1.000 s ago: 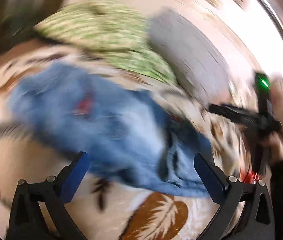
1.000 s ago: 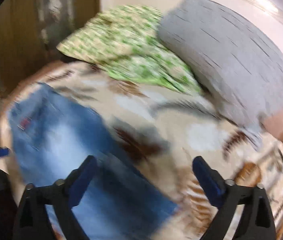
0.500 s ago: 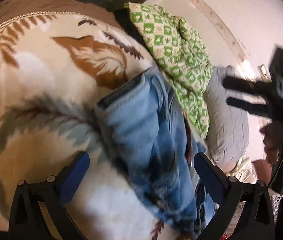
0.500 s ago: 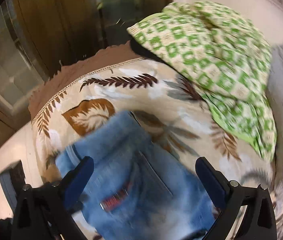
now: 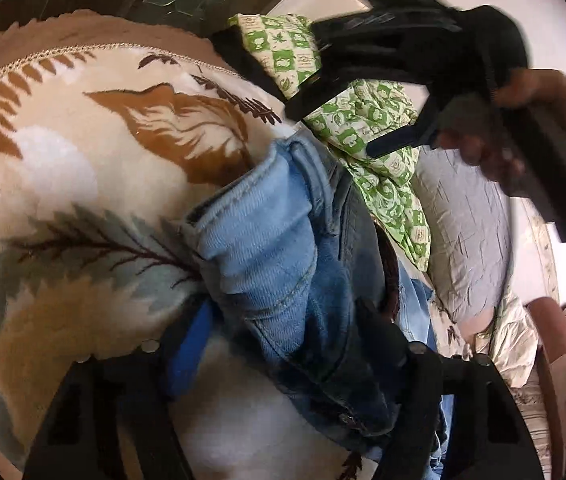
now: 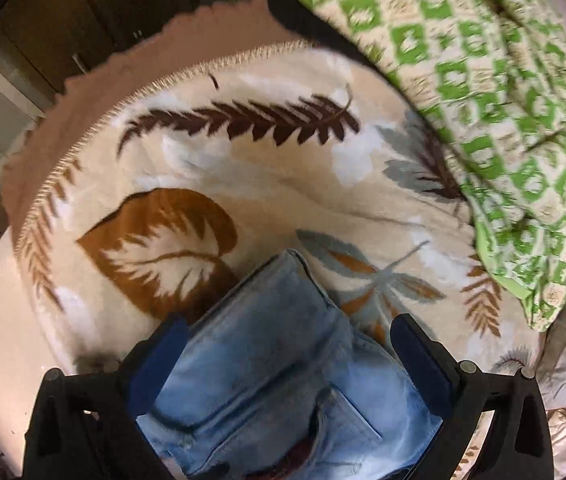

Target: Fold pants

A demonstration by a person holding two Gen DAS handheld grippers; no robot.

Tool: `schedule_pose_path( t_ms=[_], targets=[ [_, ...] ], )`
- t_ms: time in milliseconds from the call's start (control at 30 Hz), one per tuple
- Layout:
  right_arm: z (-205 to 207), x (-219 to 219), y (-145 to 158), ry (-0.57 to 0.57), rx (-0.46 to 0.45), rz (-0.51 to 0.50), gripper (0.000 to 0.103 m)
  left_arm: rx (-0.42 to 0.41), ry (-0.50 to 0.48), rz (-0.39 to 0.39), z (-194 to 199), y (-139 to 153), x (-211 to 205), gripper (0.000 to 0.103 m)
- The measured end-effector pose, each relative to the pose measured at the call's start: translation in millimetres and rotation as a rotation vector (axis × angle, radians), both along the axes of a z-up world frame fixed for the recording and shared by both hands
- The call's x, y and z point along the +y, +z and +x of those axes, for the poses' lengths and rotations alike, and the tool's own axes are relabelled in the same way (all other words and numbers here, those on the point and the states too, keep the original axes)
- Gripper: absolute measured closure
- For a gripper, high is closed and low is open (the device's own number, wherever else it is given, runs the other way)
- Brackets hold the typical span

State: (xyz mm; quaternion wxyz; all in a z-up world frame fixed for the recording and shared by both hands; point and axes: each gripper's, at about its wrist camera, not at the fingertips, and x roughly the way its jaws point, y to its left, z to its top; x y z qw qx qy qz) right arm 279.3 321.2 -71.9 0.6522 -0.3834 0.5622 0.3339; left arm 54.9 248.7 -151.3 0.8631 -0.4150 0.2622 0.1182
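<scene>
Light blue jeans point(image 5: 283, 248) lie bunched on a cream leaf-patterned blanket point(image 5: 63, 184). My left gripper point(image 5: 283, 332) has its fingers point(image 5: 191, 344) closed in on a thick fold of the denim near the waistband. In the right wrist view the jeans point(image 6: 275, 360) lie between and under my right gripper point(image 6: 283, 348), whose blue fingers point(image 6: 419, 352) stand apart on either side of the waist with a back pocket below. The right gripper also shows at the top right of the left wrist view point(image 5: 347, 92), held in a hand.
A green checked quilt point(image 6: 483, 80) lies at the far right of the bed. A grey pillow point(image 5: 467, 232) lies behind it. The blanket's fringed edge point(image 6: 95, 120) and a dark wooden cabinet point(image 6: 83, 12) are at the far left.
Both grippers have dropped closer to the jeans. The left fingers have closed from wide open onto the denim fold. The right gripper has come over the waist and narrowed its opening.
</scene>
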Motion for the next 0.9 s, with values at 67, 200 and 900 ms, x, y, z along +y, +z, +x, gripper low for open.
schedule_pose_path(
  t_ms=[67,200,900],
  targets=[
    [1,10,-20,0.012,0.000,-0.048,0.012,0.008,-0.006,0.013,1,0,-1,0.037],
    [-7,13,-45,0.097,-0.026,-0.145,0.078,0.008,-0.020,-0.020,1,-3,0,0.063],
    [21,-346,108,-0.271,-0.020,0.535,0.086,-0.094,-0.574,0.865,31,118,-263,0.089]
  ],
)
